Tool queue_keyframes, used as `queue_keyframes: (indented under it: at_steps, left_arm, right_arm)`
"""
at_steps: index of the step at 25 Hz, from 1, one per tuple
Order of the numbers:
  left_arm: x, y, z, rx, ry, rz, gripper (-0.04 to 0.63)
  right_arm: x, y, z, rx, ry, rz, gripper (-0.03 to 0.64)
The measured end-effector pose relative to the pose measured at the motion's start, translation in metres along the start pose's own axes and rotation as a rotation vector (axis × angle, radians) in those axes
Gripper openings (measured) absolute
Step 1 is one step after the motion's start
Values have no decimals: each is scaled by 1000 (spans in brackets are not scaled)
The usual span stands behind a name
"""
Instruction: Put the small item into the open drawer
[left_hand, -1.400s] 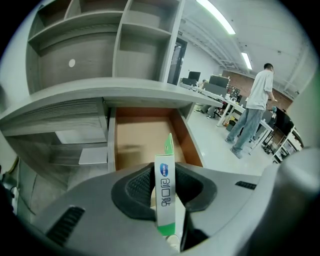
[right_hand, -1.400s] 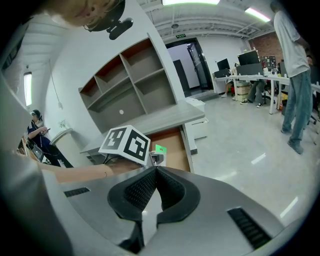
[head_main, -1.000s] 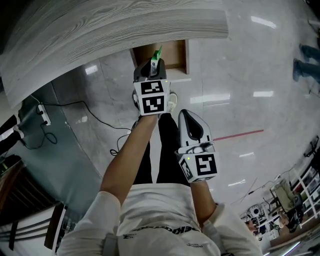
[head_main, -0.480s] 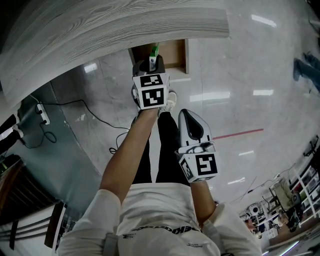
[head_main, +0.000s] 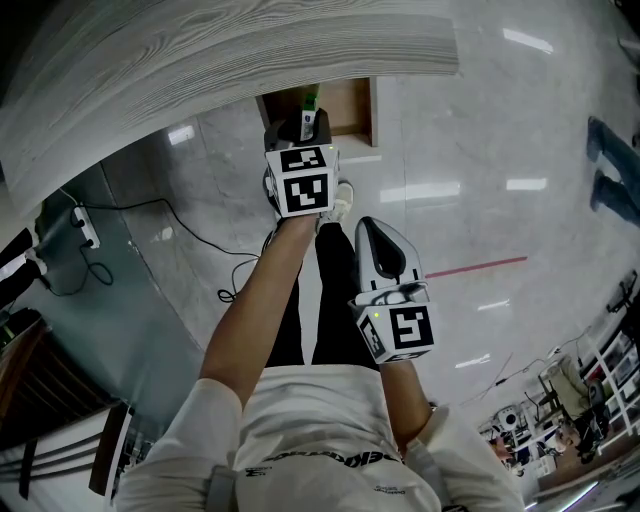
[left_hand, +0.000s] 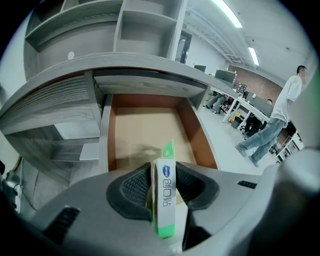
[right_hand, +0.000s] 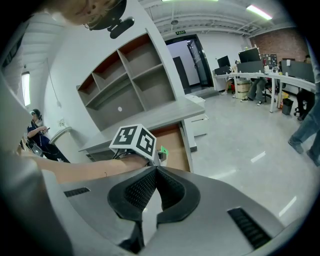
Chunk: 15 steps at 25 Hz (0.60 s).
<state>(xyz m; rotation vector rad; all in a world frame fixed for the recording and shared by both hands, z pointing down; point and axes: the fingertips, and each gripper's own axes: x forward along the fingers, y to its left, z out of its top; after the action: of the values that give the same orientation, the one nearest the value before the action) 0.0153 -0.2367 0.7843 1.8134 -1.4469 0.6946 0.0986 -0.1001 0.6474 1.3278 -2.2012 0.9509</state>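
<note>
A small white and green box (left_hand: 167, 200) stands upright between the jaws of my left gripper (left_hand: 164, 170). Those jaws have just been opening: the box leans on the left pad, and a gap shows beside the right pad. The gripper hangs over the front of the open wooden drawer (left_hand: 145, 125), whose bottom is bare. From the head view, the left gripper (head_main: 308, 120) and the box (head_main: 311, 99) sit at the near edge of the drawer (head_main: 348, 108). My right gripper (head_main: 378, 240) is held back near the person's body, shut, with nothing in it (right_hand: 156, 170).
A grey wood-grain desk top (head_main: 200, 60) overhangs the drawer, with open shelves (left_hand: 100, 25) above. A power strip and cable (head_main: 85, 230) lie on the floor at left. A person (left_hand: 280, 115) walks at the right, and desks stand beyond.
The left gripper with the box has edged a little further over the drawer. The right gripper has stayed still.
</note>
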Motion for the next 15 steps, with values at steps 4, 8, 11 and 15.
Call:
queue_keyframes:
  at_steps: [4,8,11,15]
  left_arm:
    - [-5,-2,0,2,-3,-1,141]
    - [-12,-3,0,4,-8,-2,149]
    - [-18,-6,1,8,-13,-6,150]
    - [-23,-8,3,17,-19,-9,150]
  right_arm:
    - [-3,2,1,-3,-5,4,32]
    - [-8,4,-1,-4,-8,3,32]
    - [-12,6,2,-10,-15,4,32]
    - [-17,7,1,-4,-25,-6,32]
